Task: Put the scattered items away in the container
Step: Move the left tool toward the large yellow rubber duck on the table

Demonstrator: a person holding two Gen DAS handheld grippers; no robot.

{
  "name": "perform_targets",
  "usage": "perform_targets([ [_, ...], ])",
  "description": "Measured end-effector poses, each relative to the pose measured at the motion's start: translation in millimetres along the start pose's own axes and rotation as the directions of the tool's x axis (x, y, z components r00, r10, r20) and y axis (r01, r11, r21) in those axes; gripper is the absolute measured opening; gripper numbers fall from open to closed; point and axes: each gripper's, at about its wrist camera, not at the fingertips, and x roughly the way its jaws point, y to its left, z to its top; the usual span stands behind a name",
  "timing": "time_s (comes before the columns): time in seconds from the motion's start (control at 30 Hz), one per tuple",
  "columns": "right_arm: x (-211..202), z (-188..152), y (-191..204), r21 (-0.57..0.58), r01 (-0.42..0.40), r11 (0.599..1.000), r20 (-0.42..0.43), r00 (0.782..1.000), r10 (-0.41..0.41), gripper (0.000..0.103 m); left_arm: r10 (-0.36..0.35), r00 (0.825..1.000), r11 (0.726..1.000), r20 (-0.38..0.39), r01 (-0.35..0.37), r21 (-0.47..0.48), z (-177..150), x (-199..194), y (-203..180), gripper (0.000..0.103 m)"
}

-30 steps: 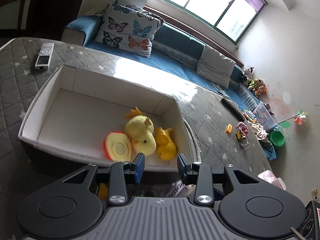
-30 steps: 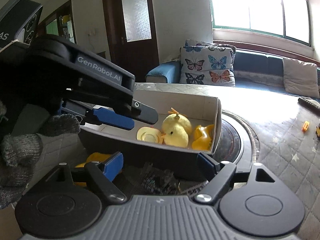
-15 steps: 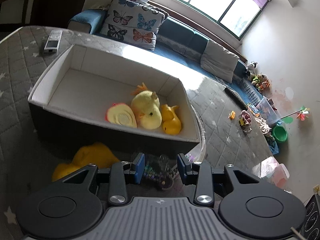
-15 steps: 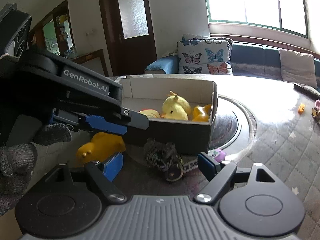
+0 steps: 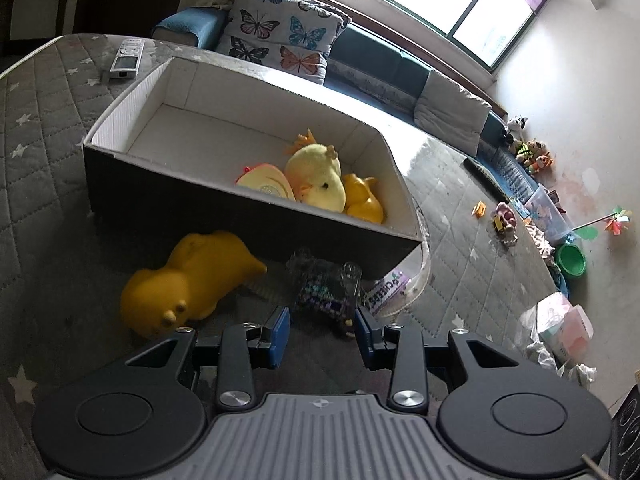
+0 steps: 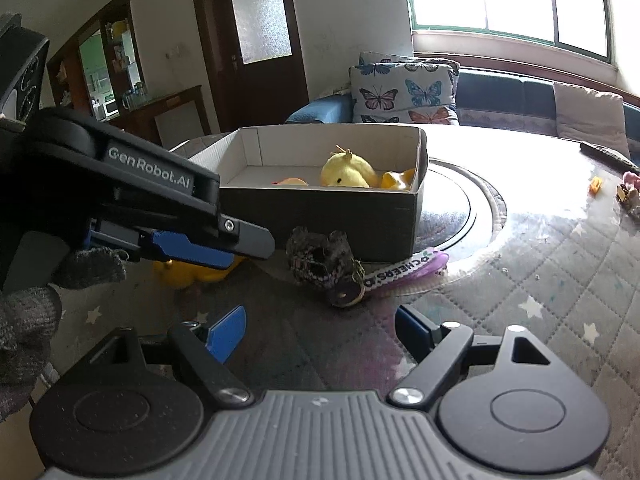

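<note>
As left gripper (image 5: pixel 319 330) backed off, yellow duck (image 5: pixel 188 280) now visible.

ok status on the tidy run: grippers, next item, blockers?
Left gripper open, empty, lined up on dark knitted pouch. Right gripper open, empty. Box holds three toys; yellow duck outside. No blockers.
</note>
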Motion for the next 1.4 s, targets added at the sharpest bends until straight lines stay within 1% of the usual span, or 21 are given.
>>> perform_targets([
  [0.33,-3.0,-0.8,4.8,-0.005,-0.008,1.000,0.001,1.000,0.008,0.084,0.020,1.000,1.000,-0.011,-0.020,0.014,-9.8,-0.4,-0.8,0.039],
  [0.63,4.4,-5.8,9.3,-0.011,-0.022,1.000,-0.024,0.999,0.021,0.084,0.060,0.998,0.998,-0.019,-0.059,0.035,-14.3,2.9,0.5,0.039],
  [1.1,13.5,-5.1,8.8,-0.013,-0.025,1.000,-0.042,0.999,0.025,0.084,0.088,0.996,0.995,-0.026,-0.087,0.055,-11.9,9.7,0.2,0.039],
  [1.4,21.2,-3.5,12.4,-0.024,-0.034,0.999,-0.050,0.998,0.033,0.084,0.126,0.992,0.990,-0.009,-0.126,0.061,-10.0,8.3,6.6,0.039],
])
